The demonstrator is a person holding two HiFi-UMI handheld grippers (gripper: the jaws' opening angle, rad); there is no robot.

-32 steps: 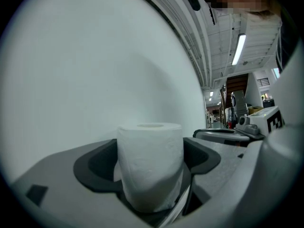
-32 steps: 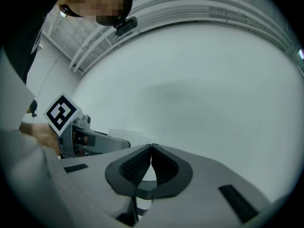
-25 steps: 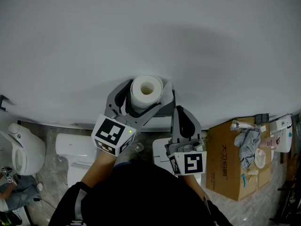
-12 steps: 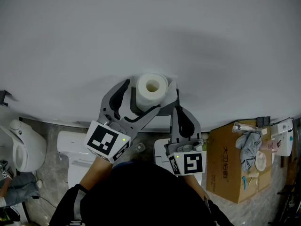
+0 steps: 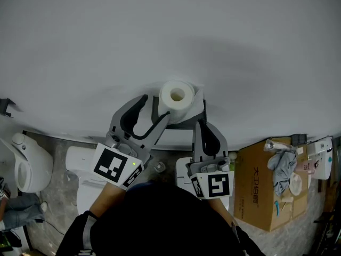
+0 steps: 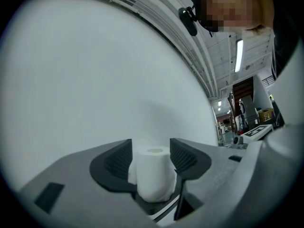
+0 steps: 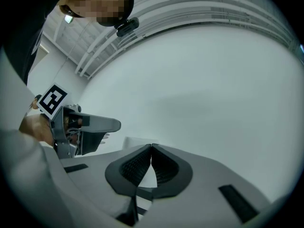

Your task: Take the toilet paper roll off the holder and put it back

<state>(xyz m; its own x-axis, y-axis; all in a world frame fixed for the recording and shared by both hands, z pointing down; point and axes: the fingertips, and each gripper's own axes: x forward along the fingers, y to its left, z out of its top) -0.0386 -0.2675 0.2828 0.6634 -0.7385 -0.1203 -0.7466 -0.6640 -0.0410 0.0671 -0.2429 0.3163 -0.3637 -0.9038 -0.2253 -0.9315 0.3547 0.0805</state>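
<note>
White toilet paper roll [image 6: 153, 175] stands upright, core vertical, on its holder [image 5: 181, 125] at the wall, dead ahead just past the tips of the nearer left gripper [image 5: 156, 106], whose 2 jaws are closing on nothing; the right gripper [image 7: 151, 148] has its jaws pressed together, empty.

My left gripper [image 5: 155, 106] reaches forward, its jaws closing but its pads clear of the toilet paper roll [image 5: 177, 95] at their tips, while my right gripper [image 5: 202, 127] hangs beside it, jaws together.
</note>
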